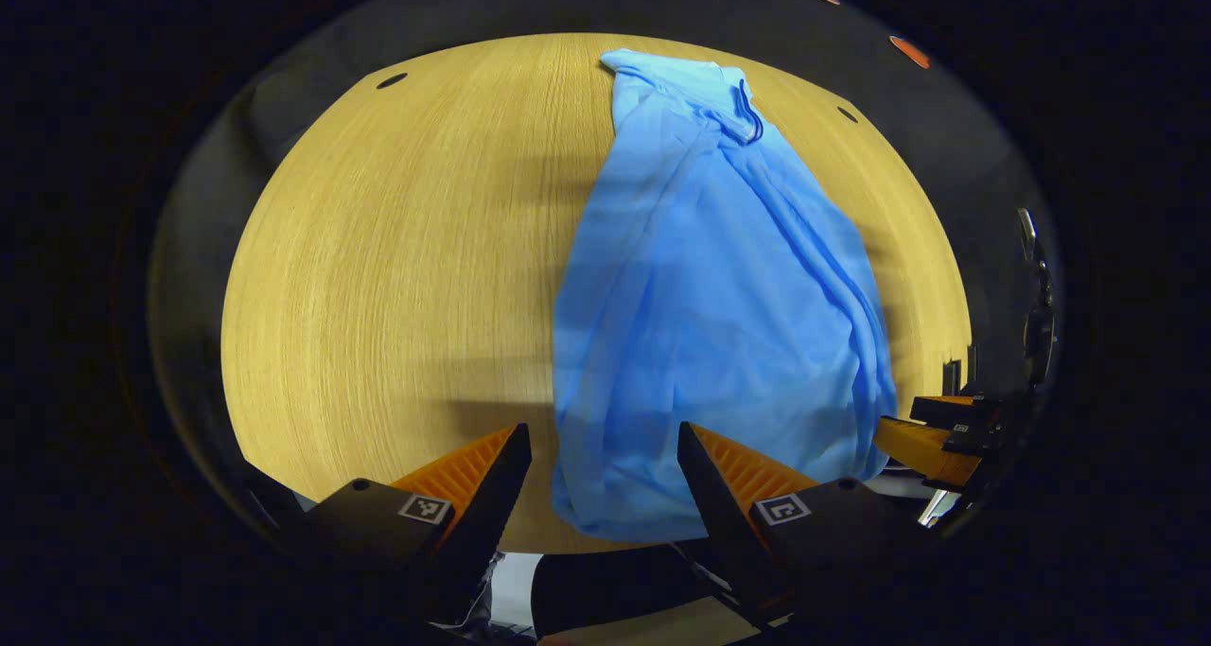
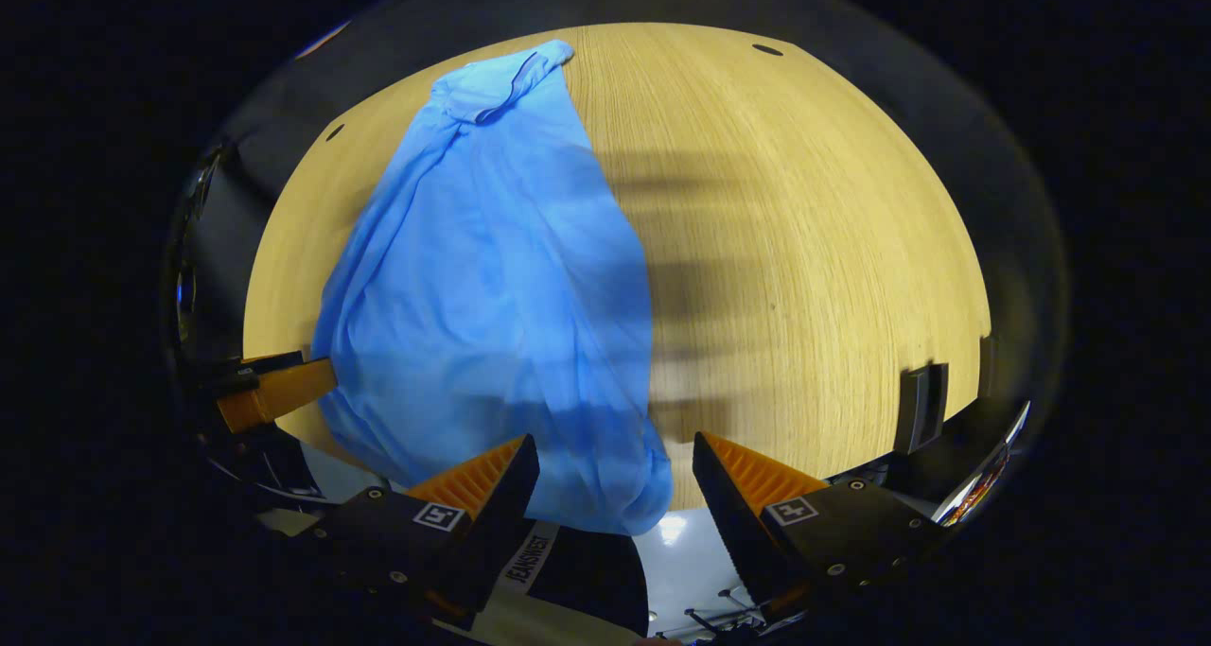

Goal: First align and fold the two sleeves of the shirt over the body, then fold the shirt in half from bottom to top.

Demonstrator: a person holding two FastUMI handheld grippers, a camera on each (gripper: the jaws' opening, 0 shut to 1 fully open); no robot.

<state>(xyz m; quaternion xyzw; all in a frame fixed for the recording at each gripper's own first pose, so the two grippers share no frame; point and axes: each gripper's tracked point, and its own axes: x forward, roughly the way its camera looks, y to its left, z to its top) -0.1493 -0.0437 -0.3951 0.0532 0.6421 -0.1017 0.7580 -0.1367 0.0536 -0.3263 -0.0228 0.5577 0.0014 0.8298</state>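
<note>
Lying bunched on wooden table, blue shirt

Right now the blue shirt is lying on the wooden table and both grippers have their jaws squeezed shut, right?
Not quite. The blue shirt does lie on the wooden table, but both grippers have their jaws open, gripping nothing. The left gripper view and right gripper view each show a wide gap.
</note>
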